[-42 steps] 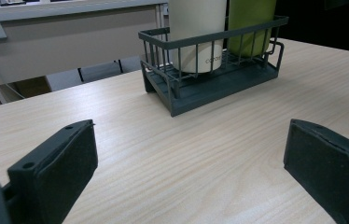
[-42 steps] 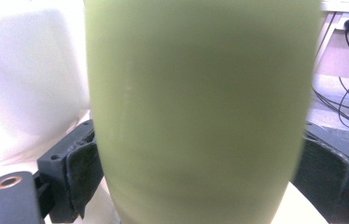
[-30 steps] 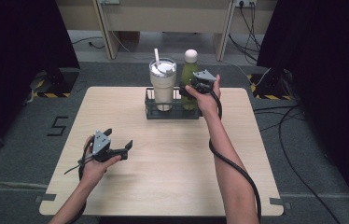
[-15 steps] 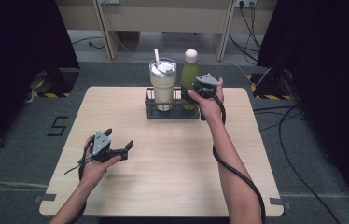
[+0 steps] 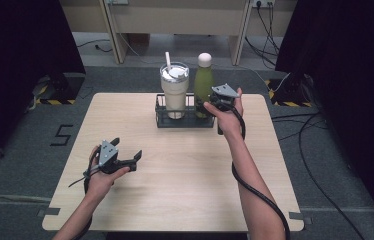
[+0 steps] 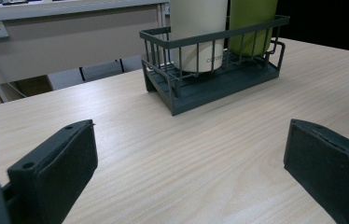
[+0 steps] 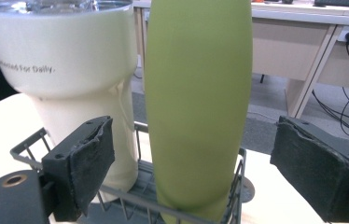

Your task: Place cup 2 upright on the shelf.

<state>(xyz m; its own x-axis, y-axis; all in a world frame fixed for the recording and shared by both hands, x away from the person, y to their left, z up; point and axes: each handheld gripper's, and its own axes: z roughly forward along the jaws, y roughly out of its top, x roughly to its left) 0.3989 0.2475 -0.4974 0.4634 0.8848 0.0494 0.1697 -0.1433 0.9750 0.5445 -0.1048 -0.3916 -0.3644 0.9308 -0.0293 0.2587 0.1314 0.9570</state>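
A dark wire rack (image 5: 185,122) stands at the far middle of the wooden table (image 5: 175,190). It holds a cream tumbler (image 5: 175,95) with a straw and a green bottle (image 5: 204,82) with a pale cap, both upright. My right gripper (image 5: 207,104) is at the bottle's right side and is open. In the right gripper view the green bottle (image 7: 198,93) stands ahead, centred between the wide jaws, with the tumbler (image 7: 70,60) to its left. My left gripper (image 5: 127,149) is open and empty over the near left of the table, and the rack (image 6: 210,84) lies well ahead of it.
The rack's wire rim (image 7: 130,196) runs just under my right gripper's jaws. A desk (image 5: 175,20) with cables stands behind the table, and dark curtains hang at both sides. Bare tabletop (image 6: 172,154) stretches between my left gripper and the rack.
My right gripper has shifted slightly to the right and toward the near side, beside the bottle. The left gripper, rack, tumbler and bottle have stayed where they were.
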